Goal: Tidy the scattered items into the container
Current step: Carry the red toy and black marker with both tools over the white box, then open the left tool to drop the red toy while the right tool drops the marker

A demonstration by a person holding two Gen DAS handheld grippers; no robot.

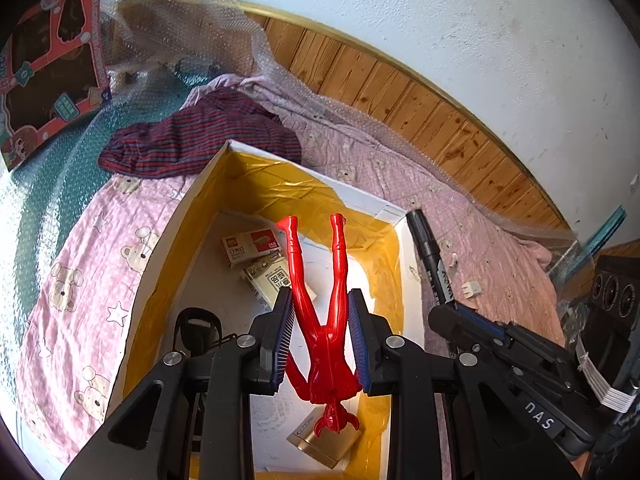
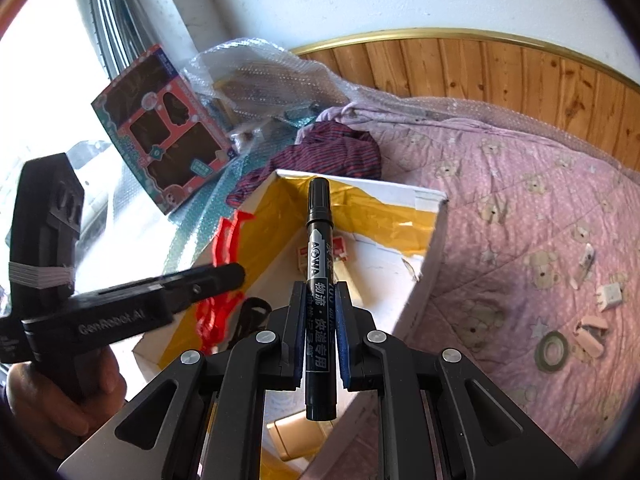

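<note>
Pink bedding printed with bears (image 1: pixel 76 280) covers the bed you work on, with a wood-panelled wall behind it. Your left gripper (image 1: pixel 322 336) has its jaws pinching a red toy figure (image 1: pixel 320 304) at the hips, legs pointing away from you, head hanging toward you; directly below and ahead of the jaws lies the open white box with yellow lining (image 1: pixel 192 208). Already inside, past the jaw tips, are small cartons (image 1: pixel 256 244), and under the figure's head a gold-coloured block (image 1: pixel 320 446). Your right gripper (image 2: pixel 320 344) has its jaws pressed on a black marker (image 2: pixel 318 264), cap pointing forward over the box (image 2: pixel 436 240) and its near right wall. Judging by this, the task is well underway: two more items look ready to drop in. Still out on the bedding, to the right of the right jaws, are a roll of tape (image 2: pixel 554 350), a small white plug (image 2: pixel 610 296) and other small pieces too blurred to name.
</note>
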